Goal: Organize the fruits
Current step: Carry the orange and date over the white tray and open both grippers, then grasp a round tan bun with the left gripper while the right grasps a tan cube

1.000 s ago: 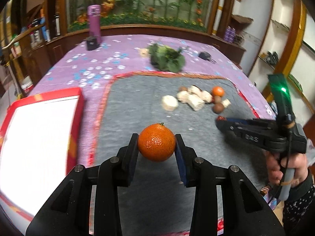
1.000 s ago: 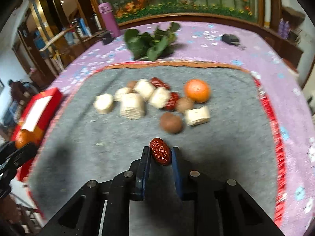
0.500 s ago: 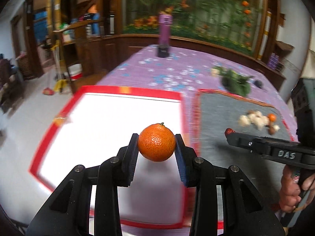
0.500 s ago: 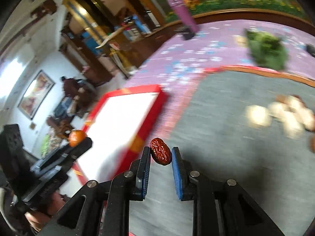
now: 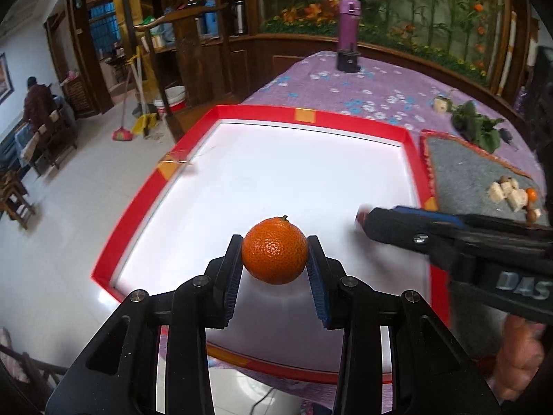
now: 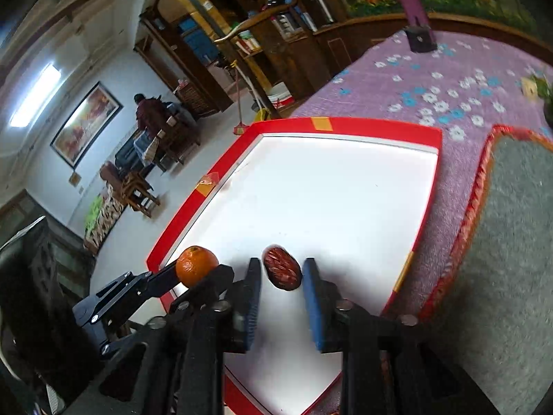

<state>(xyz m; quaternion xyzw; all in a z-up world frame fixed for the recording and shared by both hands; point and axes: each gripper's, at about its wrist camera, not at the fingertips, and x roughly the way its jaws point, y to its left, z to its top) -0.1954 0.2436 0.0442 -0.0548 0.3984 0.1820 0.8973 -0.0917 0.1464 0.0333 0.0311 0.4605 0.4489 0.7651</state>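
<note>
**Occlusions, crops and blur at this moment**

Left wrist view: the right gripper (image 5: 363, 219) is motion-blurred at its tip, and whatever lies between its fingers cannot be resolved. The hand (image 5: 520, 356) on it is cut by the lower right edge. The food pile (image 5: 511, 193) on the grey mat (image 5: 463, 169) is too small to sort beyond one orange piece.

Right wrist view: the grey mat (image 6: 515, 228) is smeared and cropped at the right edge. The leafy greens (image 6: 547, 103) are barely in frame. The purple bottle (image 6: 409, 3) is blurred, top cropped.

This is a home: a flowery purple tablecloth (image 5: 345, 86), a broom (image 5: 122, 133) at nine o'clock, wooden shelves (image 5: 193, 34).
</note>
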